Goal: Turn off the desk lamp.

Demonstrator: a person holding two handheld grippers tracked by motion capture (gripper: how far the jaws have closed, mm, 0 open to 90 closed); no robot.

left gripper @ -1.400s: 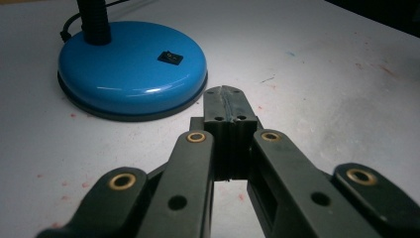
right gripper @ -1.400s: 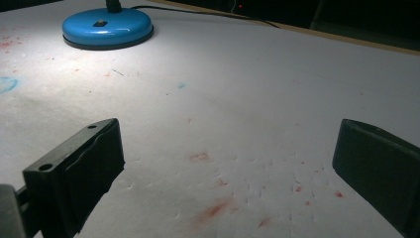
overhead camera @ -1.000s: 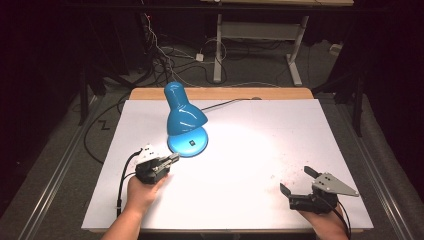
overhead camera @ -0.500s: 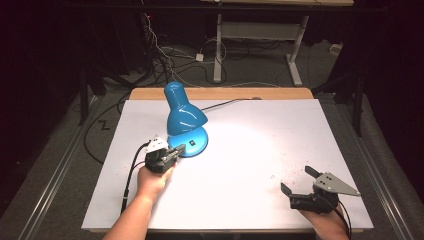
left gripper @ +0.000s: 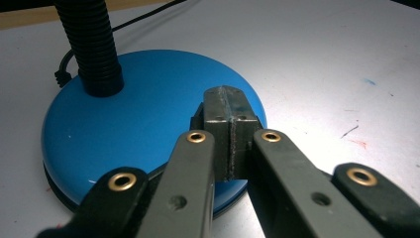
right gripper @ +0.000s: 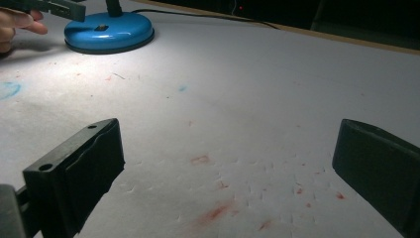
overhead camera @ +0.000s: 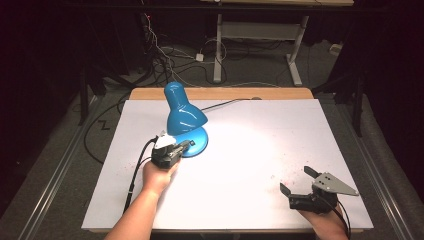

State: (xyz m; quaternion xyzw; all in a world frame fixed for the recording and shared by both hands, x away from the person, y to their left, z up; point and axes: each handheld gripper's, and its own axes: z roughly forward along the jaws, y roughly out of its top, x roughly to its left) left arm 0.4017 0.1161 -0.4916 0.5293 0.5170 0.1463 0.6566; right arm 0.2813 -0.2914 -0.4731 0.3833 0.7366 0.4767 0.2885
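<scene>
The left tool has its jaws pressed together, tips over the near edge of the round blue lamp base. The shiny blue lamp with a black bendy neck stands near the back left of the white surface. The right tool rests wide apart on the surface, holding nothing. No writing can be read.

A dim lab or workshop: a white-covered table lit by a blue desk lamp, tangled cables on grey floor, a desk frame behind.
</scene>
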